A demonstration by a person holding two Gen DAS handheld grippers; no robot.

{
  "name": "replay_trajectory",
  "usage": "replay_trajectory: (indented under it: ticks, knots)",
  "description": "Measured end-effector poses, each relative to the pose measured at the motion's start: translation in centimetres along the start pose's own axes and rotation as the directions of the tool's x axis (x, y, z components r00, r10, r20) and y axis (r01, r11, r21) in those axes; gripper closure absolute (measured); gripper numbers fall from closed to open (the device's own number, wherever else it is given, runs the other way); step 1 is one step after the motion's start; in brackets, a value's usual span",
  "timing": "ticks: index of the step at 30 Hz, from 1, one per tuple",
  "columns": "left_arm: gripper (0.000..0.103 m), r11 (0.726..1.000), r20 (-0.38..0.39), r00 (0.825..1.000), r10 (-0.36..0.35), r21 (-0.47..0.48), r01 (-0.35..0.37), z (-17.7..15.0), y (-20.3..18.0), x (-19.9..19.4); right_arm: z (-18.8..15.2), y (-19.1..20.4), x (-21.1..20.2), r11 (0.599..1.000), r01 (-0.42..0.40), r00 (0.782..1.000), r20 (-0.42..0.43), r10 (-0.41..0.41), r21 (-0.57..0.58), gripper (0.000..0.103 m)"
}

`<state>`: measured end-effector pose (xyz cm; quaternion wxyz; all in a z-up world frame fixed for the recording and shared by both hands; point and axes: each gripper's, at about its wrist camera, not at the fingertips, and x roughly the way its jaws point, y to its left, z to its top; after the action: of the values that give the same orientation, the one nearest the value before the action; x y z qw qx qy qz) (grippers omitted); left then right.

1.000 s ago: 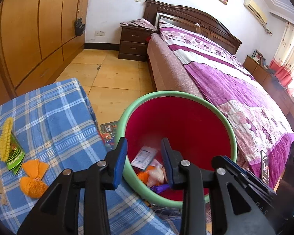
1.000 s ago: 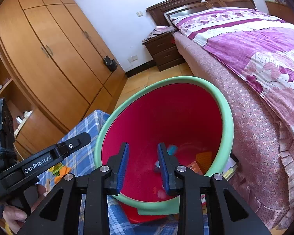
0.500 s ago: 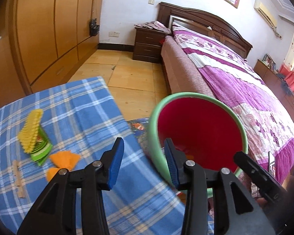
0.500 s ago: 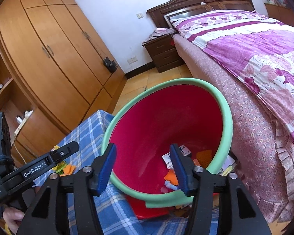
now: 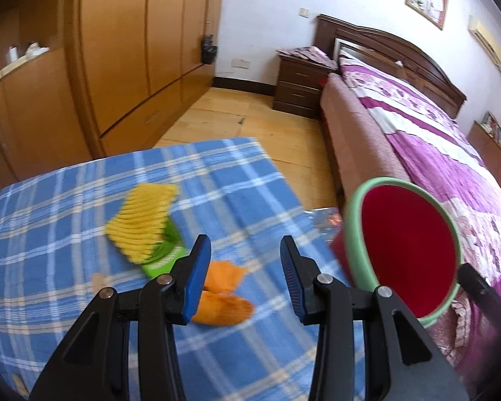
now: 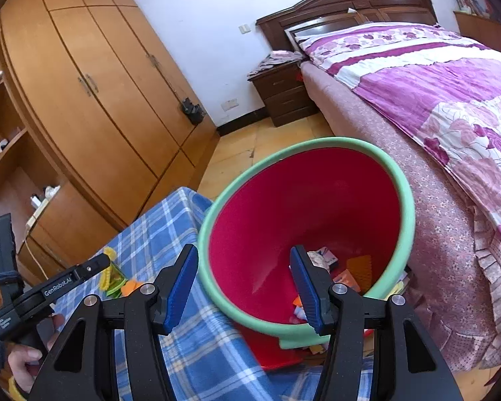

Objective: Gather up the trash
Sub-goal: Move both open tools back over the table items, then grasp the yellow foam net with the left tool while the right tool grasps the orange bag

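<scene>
A bedroom scene seen from two hand-held grippers. In the left wrist view, the left gripper [image 5: 245,275] hovers over a desk [image 5: 66,207] covered in blue plaid cloth, its blue-padded fingers [image 5: 197,279] spread wide apart and holding nothing. Beyond the left finger lies a yellow ridged snack wrapper [image 5: 143,220] on top of a green packet [image 5: 165,254]. Just ahead of that finger, and partly hidden behind it, sit crumpled orange wrappers [image 5: 225,292]; all this trash is blurred. To the right of the right finger, past the desk edge, stands a red bin with a green rim [image 5: 350,230], beside a bed with a purple floral quilt [image 5: 451,153]. In the right wrist view, the right gripper [image 6: 243,287] hangs at the bin's [image 6: 409,210] mouth with fingers wide apart and empty; its left finger is over the desk's [image 6: 157,234] edge, its right finger inside the rim, above the trash already in the bin [image 6: 347,270]. Risks, judged from here: the orange wrappers lie off-centre, by the left finger, so closing may pinch only one piece or push them along the cloth. The fingers may also catch a fold of cloth and drag the other trash. The bin appears tilted and close to the desk edge, so a bump from the right gripper might tip it.
</scene>
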<state>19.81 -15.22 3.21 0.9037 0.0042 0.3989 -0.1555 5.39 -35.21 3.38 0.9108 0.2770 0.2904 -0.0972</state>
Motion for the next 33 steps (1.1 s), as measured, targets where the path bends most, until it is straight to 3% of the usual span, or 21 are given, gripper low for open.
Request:
replay_trajectory:
  ticks: [7,10,15,23,29,33]
  knots:
    - [0.060,0.995,-0.028,0.995,0.099,-0.008,-0.099,0.1,3.9,1.7,-0.2,2.0,0.7,0.999,-0.013,1.000,-0.018,0.013,-0.029,0.044]
    - [0.053,0.990,-0.042,0.990,0.137,-0.005,-0.138,0.2,5.1,2.8,-0.2,2.8,1.3,0.999,-0.017,0.999,-0.031,0.016,-0.044,0.044]
    - [0.052,0.984,-0.066,0.981,0.180,0.016,-0.179,0.4,6.5,4.8,-0.5,4.0,2.7,0.997,-0.020,0.998,-0.059,0.016,-0.068,0.044]
    - [0.053,0.984,-0.108,0.980,0.168,-0.047,-0.174,0.3,8.9,7.2,-1.3,5.1,4.3,0.995,-0.025,0.995,-0.101,0.015,-0.100,0.044]
    - [0.084,0.985,-0.098,0.987,0.127,-0.101,-0.137,0.1,10.1,7.2,-1.5,5.6,5.2,0.993,-0.030,0.992,-0.126,0.016,-0.112,0.044]
    - [0.091,0.986,-0.079,0.991,0.105,-0.122,-0.114,-0.1,10.6,6.6,-1.8,6.0,5.6,0.992,-0.038,0.990,-0.142,0.021,-0.122,0.044]
